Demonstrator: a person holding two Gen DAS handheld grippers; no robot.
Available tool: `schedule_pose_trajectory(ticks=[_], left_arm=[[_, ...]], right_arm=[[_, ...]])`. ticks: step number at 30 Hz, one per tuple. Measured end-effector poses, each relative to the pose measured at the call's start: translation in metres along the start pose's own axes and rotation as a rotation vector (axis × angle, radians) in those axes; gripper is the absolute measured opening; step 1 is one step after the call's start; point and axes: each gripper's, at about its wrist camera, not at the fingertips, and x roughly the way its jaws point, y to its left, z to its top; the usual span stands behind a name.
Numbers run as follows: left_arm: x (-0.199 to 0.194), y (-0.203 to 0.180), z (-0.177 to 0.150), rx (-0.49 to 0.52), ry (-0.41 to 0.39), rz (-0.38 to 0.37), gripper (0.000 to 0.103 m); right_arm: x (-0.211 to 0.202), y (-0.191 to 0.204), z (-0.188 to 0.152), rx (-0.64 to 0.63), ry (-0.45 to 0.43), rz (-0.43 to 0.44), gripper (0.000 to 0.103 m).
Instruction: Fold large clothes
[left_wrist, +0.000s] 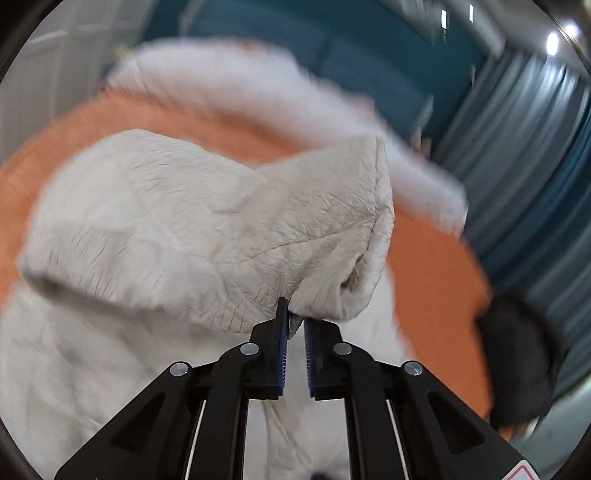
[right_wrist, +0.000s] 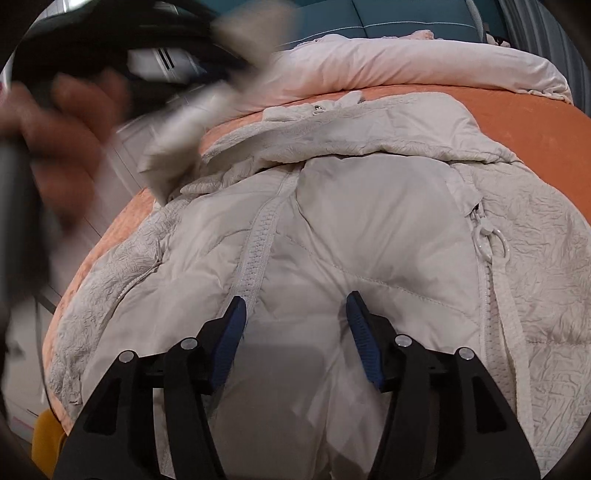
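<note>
I'm clamping the sleeve (left_wrist: 221, 221) in my left gripper (left_wrist: 293, 325), while the right gripper (right_wrist: 295, 314), pads apart, is hovering over the jacket (right_wrist: 351, 229) stretching straight ahead.

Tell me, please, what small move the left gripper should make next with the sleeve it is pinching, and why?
Probably carry the sleeve across and lay it on the jacket's front. The left gripper is shut on the cuff and holds it lifted over the orange bedspread, while the right gripper hangs open above the smooth centre panel, gripping nothing.
</note>
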Motion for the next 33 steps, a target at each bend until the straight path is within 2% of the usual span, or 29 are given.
schedule_pose_trajectory(ticks=[2,3,6,8,9,10,11,13,16,19,22,24,28,30,31,32,33], left_arm=[[0.028,0.000,-0.014,0.019,0.115,0.039,0.009],[0.030,0.000,-0.022,0.019,0.134,0.043,0.009],[0.004,0.016,-0.013,-0.006,0.080,0.004,0.014],[-0.022,0.027,-0.020,-0.017,0.040,-0.004,0.038],[-0.035,0.038,-0.023,-0.024,0.001,0.005,0.054],[-0.047,0.041,-0.023,-0.032,-0.046,0.015,0.065],[-0.063,0.054,-0.022,-0.036,-0.100,0.041,0.068],[-0.081,0.078,-0.020,-0.042,-0.152,0.122,0.071],[-0.079,0.122,-0.016,-0.097,-0.154,0.226,0.071],[-0.073,0.169,-0.020,-0.176,-0.146,0.309,0.071],[-0.072,0.197,-0.027,-0.227,-0.133,0.345,0.071],[-0.068,0.205,-0.036,-0.251,-0.125,0.351,0.071],[-0.052,0.205,-0.044,-0.205,-0.083,0.373,0.071],[-0.041,0.202,-0.047,-0.171,-0.049,0.401,0.071],[-0.036,0.203,-0.046,-0.164,-0.033,0.411,0.071],[-0.032,0.206,-0.045,-0.165,-0.019,0.426,0.071],[-0.030,0.208,-0.044,-0.169,-0.017,0.433,0.071]], right_arm=[[-0.001,-0.003,0.000,0.017,-0.004,0.028,0.057],[-0.001,-0.004,0.000,0.021,-0.005,0.042,0.059],[-0.001,-0.005,0.001,0.022,-0.006,0.063,0.063],[0.000,-0.005,0.002,0.023,-0.005,0.075,0.065],[0.000,-0.005,0.002,0.024,-0.004,0.079,0.066],[-0.001,-0.006,0.001,0.026,-0.004,0.081,0.066],[-0.002,-0.006,0.001,0.028,-0.002,0.080,0.066],[-0.005,-0.005,0.004,0.032,0.006,0.069,0.066],[-0.014,-0.006,0.017,0.064,0.010,0.059,0.066],[-0.027,-0.025,0.055,0.167,-0.058,0.055,0.067],[-0.024,-0.046,0.084,0.261,-0.066,0.019,0.067],[-0.006,-0.062,0.104,0.296,-0.055,-0.015,0.067],[0.034,-0.072,0.121,0.319,0.035,-0.042,0.066],[0.058,-0.067,0.129,0.297,0.095,-0.022,0.051],[0.065,-0.061,0.133,0.275,0.115,-0.028,0.029],[0.066,-0.054,0.142,0.233,0.113,-0.044,0.017],[0.059,-0.044,0.152,0.201,0.068,-0.049,0.010]])
